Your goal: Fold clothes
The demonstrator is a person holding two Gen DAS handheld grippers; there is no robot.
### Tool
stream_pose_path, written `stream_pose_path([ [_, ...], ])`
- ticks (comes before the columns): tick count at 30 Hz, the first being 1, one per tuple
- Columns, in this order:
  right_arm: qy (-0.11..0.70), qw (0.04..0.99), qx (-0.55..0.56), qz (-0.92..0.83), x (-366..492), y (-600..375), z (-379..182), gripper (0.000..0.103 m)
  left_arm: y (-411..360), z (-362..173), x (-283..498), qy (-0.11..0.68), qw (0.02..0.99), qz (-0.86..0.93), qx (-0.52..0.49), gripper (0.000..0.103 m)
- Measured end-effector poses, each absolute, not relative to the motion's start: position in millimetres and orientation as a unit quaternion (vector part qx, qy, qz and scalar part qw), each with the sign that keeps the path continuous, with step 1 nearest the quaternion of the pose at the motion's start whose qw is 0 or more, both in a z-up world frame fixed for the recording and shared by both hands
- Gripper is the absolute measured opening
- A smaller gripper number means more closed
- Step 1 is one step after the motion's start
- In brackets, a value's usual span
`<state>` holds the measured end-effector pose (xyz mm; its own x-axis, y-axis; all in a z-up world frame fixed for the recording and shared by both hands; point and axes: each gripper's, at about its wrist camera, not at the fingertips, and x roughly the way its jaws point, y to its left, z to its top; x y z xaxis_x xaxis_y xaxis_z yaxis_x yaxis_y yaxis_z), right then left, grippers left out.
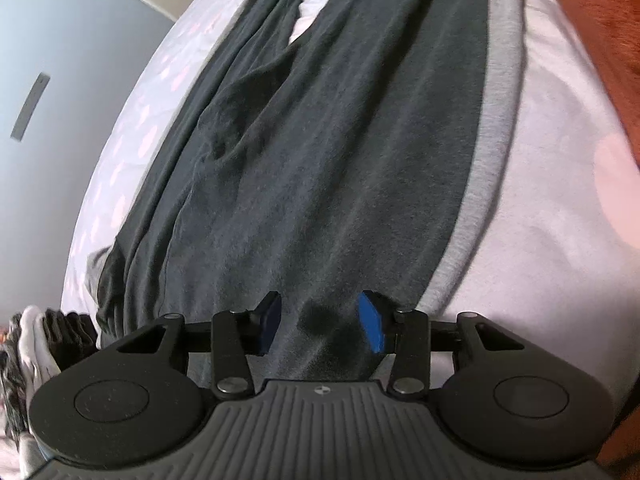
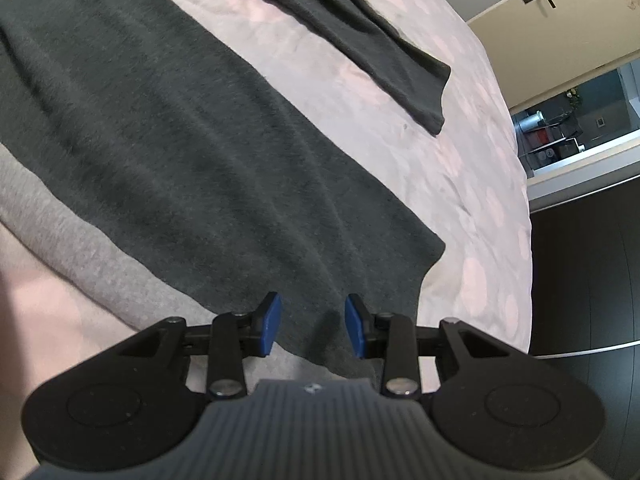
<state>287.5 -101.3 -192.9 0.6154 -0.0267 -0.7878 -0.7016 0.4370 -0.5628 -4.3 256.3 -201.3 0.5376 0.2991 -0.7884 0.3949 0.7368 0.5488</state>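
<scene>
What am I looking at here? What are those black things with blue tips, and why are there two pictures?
These are two handheld grippers; a person holds one in each hand, with a camera on each looking along its fingers. One picture is from the left gripper, the other from the right gripper. Both are open, blue pads apart, holding nothing, just above a dark grey garment spread on a bed with a pale dotted cover. A lighter grey garment lies partly beneath the dark one.

A dark grey long-sleeved top (image 1: 320,168) lies spread, slightly wrinkled, over a light grey garment (image 1: 488,184).
</scene>
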Motion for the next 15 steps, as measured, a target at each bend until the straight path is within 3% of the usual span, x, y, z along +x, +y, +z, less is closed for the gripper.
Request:
stream_pose_path([
  [9,0.369,0.773,-0.470,0.212,287,-112,-188,0.038,308,-152,-31,0.475,0.816,-0.045,0.327,0.059],
  [15,0.359,0.778,-0.465,0.222,283,-117,-182,0.039,333,-145,-49,0.512,0.773,-0.088,0.366,0.065],
])
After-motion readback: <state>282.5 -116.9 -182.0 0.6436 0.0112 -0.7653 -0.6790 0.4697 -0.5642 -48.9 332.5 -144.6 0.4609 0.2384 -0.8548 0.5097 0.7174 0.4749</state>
